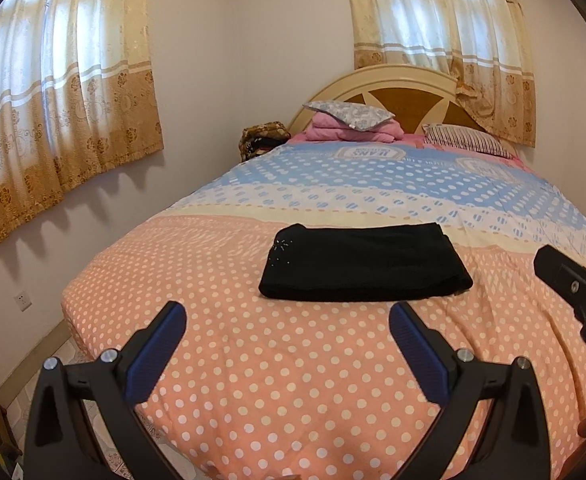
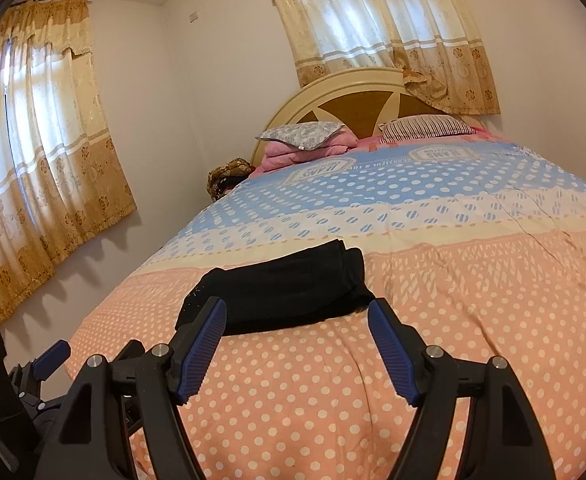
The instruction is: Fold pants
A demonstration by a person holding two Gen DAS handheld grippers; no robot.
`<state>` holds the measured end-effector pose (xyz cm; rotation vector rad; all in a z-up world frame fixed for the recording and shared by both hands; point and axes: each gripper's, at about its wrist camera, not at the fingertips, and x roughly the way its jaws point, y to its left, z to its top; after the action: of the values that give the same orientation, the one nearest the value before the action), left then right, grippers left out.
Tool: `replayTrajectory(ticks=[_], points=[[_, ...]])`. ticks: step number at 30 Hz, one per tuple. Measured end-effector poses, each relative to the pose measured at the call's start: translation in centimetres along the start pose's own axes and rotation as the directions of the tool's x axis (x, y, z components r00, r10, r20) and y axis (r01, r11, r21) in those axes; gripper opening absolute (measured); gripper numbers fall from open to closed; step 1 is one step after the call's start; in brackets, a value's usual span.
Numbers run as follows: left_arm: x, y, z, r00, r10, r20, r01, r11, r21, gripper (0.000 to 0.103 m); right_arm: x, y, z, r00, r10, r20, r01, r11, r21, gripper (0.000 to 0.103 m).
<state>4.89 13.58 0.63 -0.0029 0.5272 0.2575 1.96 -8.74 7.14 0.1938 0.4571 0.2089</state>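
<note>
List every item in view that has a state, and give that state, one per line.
black pants: folded into a compact rectangle, lying flat on the bed, held by neither gripper.
left gripper: open, empty, short of the pants.
right gripper: open, empty, at the pants' near edge.
bedspread: spread over the bed.
curtains: drawn shut.
grey pillow: resting on folded pink bedding.
striped pillow: lying at the headboard.

folded pants [image 2: 281,292] beyond spread-jawed right tool [image 2: 297,320]
</note>
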Motion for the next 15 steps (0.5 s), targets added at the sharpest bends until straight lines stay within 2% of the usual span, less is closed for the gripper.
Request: replayTrajectory(ticks=[15], points=[[-0.25,-0.34,-0.02,1.000,-0.007,-0.004,0.007,1.000,-0.001,0.103,-0.10,0.21,-0.22,1.000,0.001,-0.004,-0.001,1.000,0.006,0.075]])
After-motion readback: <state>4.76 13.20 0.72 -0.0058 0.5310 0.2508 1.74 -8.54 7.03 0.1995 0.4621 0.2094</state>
